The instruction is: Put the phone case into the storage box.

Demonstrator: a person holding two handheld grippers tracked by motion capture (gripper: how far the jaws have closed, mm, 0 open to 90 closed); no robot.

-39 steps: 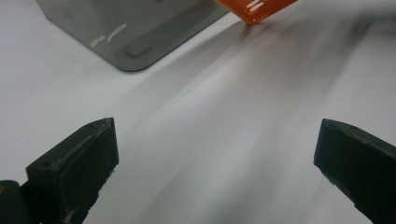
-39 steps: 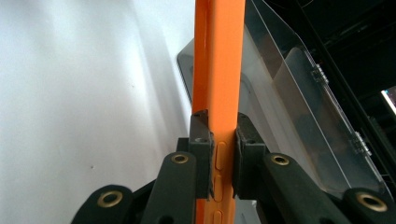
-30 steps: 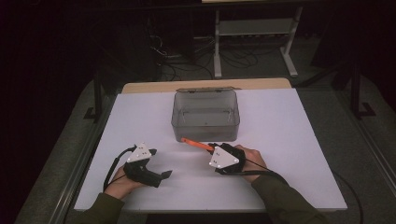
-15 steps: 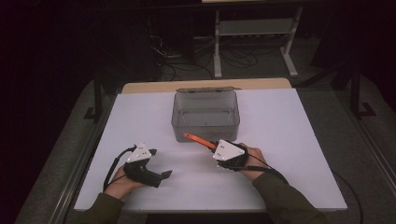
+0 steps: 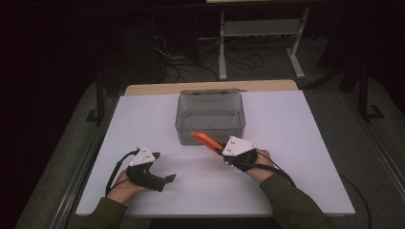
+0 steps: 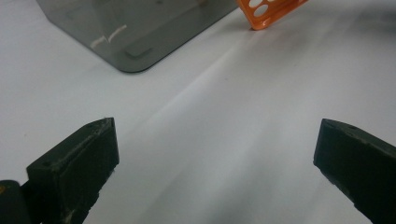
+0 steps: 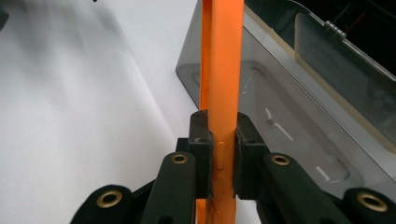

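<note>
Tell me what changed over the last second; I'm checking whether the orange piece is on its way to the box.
The right gripper, shut on the orange phone case, carried it slightly toward the grey box's near wall; its far tip now overlaps that wall in the high view. Nothing was grasped or released. The left gripper stayed open at the table's near left, and the box stayed put.

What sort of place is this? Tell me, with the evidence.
Probably a lab or workshop recording station: a white-topped work table under a fixed overhead camera, tangled cables on the dark floor, and a white metal equipment stand behind.
</note>
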